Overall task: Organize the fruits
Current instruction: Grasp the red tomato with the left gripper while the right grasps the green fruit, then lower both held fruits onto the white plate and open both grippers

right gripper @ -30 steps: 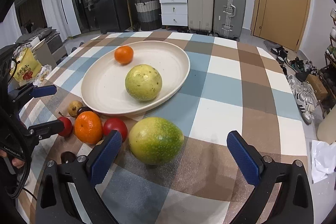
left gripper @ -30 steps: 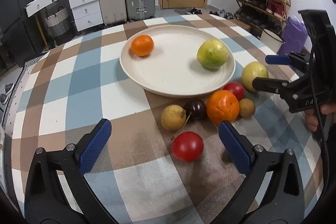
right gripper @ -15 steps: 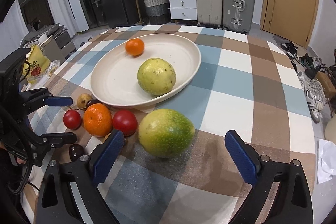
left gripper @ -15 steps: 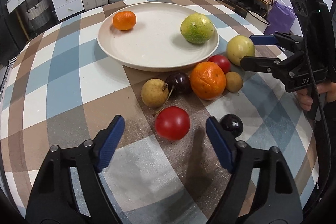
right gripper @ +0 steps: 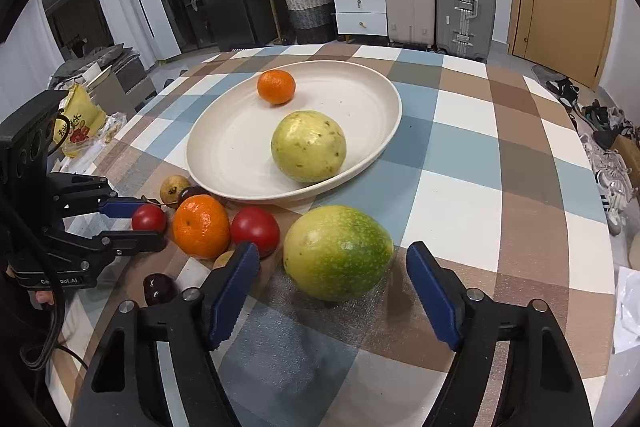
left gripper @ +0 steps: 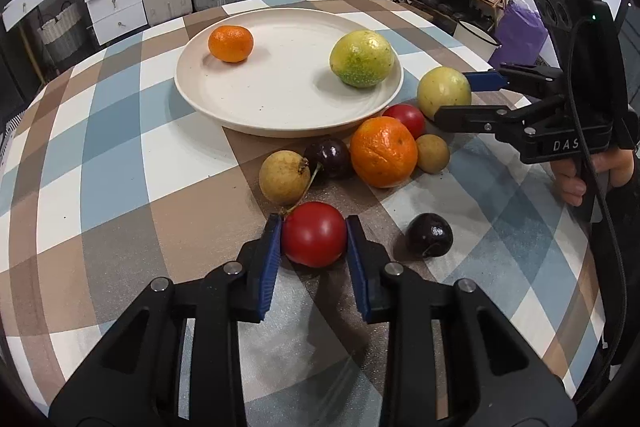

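Note:
My left gripper (left gripper: pixel 314 223) is shut on a small red fruit (left gripper: pixel 314 239) that rests on the checked tablecloth; both blue pads press its sides. That red fruit (right gripper: pixel 149 218) also shows between the left gripper (right gripper: pixel 147 223) in the right wrist view. My right gripper (right gripper: pixel 334 251) straddles a big green-yellow fruit (right gripper: pixel 338 253); its jaws are closing, with gaps still showing on both sides. A cream plate (left gripper: pixel 280 95) holds a small orange (left gripper: pixel 231 43) and a second green-yellow fruit (left gripper: pixel 362 59).
Between the plate and my grippers lies a cluster: a large orange (left gripper: pixel 383 151), another red fruit (left gripper: pixel 405 119), a dark cherry (left gripper: pixel 328 159), two tan round fruits (left gripper: pixel 284 177) and a dark plum (left gripper: pixel 429 235). A hand (left gripper: pixel 576 179) holds the right gripper.
The left jaws went from wide apart to closed on the red fruit, after moving in around it. The right jaws have narrowed around the big green-yellow fruit.

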The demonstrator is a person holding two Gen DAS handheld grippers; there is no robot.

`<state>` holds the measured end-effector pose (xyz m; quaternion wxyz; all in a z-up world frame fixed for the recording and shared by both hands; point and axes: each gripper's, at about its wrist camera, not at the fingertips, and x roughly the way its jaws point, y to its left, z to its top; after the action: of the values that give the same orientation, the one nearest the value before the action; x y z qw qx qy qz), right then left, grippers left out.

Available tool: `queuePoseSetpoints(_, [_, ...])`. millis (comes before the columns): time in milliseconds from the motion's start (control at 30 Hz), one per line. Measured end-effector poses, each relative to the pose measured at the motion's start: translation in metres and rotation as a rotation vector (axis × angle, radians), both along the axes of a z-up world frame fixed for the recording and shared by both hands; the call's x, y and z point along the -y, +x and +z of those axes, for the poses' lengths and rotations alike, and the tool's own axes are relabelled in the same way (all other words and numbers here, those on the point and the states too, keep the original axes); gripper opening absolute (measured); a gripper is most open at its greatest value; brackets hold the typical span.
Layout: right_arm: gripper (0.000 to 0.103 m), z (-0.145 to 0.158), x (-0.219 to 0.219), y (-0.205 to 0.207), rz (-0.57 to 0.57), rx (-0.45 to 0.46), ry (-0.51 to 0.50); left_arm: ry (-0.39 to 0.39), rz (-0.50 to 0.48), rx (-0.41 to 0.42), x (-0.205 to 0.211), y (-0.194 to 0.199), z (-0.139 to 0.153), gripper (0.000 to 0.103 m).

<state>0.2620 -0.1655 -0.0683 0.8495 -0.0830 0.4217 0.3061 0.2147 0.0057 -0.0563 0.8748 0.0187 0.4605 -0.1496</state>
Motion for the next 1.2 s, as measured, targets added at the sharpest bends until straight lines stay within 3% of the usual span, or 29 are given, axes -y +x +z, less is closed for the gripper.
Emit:
queuePoseSetpoints(167, [0.074,0.000,0.001,0.000,0.007,-0.005,0.011,-0.038,0.005,0.011,-0.004,-0.001,0.004,0.028])
queuePoseSetpoints(300, [0.055,0.001,0.000,-0.003,0.019,0.013,0.008,-0.066,0.017,0.035,-0.007,-0.002,0.008,0.028])
queuePoseSetpoints(333, [0.055,0.001,0.000,-0.004,0.023,0.011,0.008,-0.075,0.019,0.039,-0.009,-0.002,0.009,0.028])
queuePoseSetpoints(600, [0.054,0.003,-0.002,-0.009,0.047,0.039,0.006,-0.111,0.027,0.081,-0.014,-0.004,0.018,0.028])
queuePoseSetpoints(1200, [0.054,0.036,-0.002,-0.028,0.067,0.164,0.135,-0.152,0.069,0.167,-0.021,-0.011,0.035,0.028])
